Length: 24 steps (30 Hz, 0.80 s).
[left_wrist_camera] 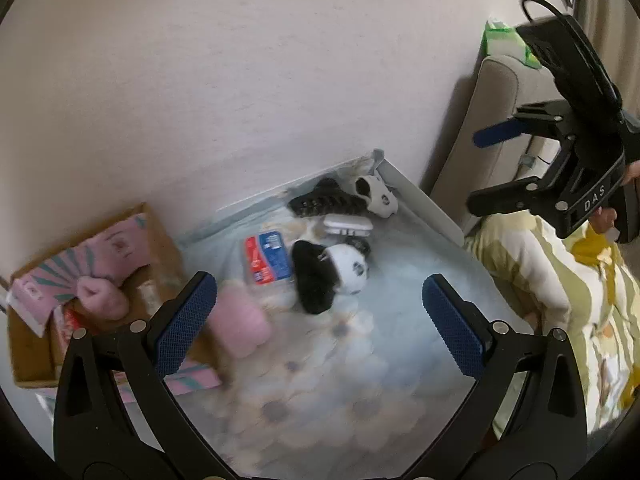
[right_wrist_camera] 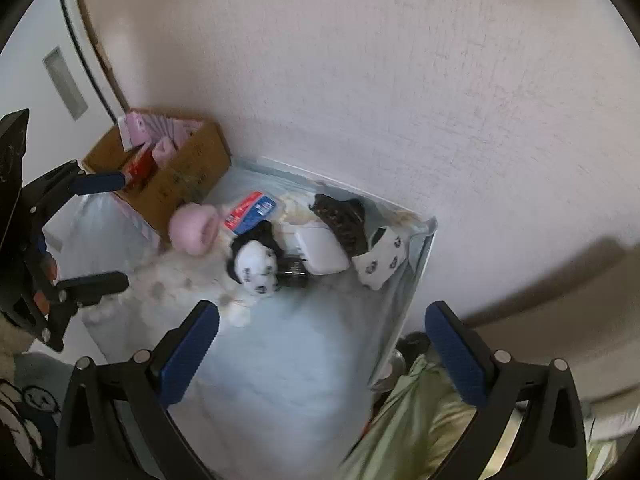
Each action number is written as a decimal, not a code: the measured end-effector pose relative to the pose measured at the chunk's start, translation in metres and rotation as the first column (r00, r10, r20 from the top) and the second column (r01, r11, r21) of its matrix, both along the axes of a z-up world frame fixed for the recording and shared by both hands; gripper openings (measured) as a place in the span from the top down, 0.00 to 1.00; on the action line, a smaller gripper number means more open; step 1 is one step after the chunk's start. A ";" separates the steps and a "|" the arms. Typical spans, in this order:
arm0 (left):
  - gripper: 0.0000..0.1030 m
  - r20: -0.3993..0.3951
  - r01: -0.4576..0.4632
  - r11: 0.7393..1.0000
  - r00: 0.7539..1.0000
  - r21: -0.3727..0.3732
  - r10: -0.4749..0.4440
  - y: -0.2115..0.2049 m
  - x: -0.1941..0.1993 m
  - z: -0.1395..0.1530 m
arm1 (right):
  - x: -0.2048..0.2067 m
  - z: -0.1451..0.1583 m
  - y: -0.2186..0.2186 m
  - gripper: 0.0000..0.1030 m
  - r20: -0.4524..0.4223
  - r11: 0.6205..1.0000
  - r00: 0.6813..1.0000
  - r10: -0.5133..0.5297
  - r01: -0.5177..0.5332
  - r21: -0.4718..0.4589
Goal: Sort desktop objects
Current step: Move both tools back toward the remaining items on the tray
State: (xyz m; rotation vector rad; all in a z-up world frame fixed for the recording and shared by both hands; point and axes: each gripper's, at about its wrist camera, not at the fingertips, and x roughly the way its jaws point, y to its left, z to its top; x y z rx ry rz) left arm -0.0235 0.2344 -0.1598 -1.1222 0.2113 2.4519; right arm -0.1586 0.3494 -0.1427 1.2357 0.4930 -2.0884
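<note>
A small table with a pale floral cover stands against the wall. On it lie a black-and-white panda plush, a red-and-blue packet, a white case, a black claw clip, a panda-print sock and a pink roll. A cardboard box at the left holds pink items. My left gripper hovers open above the table. My right gripper is open too, over the table's near side, short of the plush. Both are empty.
A beige armchair with a green wipes pack stands right of the table. Yellow-striped fabric lies beside the table's right edge. A small black object sits by the white case. A door is at far left.
</note>
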 end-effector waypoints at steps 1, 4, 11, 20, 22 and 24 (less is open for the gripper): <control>0.00 -0.004 -0.015 1.000 1.000 -0.004 0.015 0.009 -0.003 -0.008 | -0.004 -0.004 0.001 0.00 -0.001 1.000 1.000 0.026 -0.026 0.010; 0.00 -0.031 -0.056 0.998 0.998 -0.020 0.056 0.024 -0.012 -0.027 | -0.017 -0.023 -0.004 0.01 -0.020 0.989 0.991 0.133 -0.131 0.074; 0.04 -0.123 -0.188 0.979 0.976 -0.077 0.177 0.041 -0.022 -0.054 | -0.057 -0.066 -0.014 0.09 -0.008 0.939 0.954 0.299 -0.293 0.182; 0.26 -0.113 -0.223 0.971 0.971 -0.092 0.212 0.065 -0.028 -0.079 | -0.079 -0.095 -0.019 0.14 0.005 0.911 0.931 0.366 -0.359 0.204; 0.29 -0.094 -0.231 0.970 0.970 -0.080 0.224 0.068 -0.028 -0.083 | -0.081 -0.100 -0.020 0.16 0.010 0.905 0.927 0.376 -0.369 0.210; 0.30 -0.090 -0.231 0.970 0.970 -0.075 0.224 0.071 -0.025 -0.086 | -0.082 -0.104 -0.021 0.19 0.017 0.901 0.924 0.383 -0.377 0.213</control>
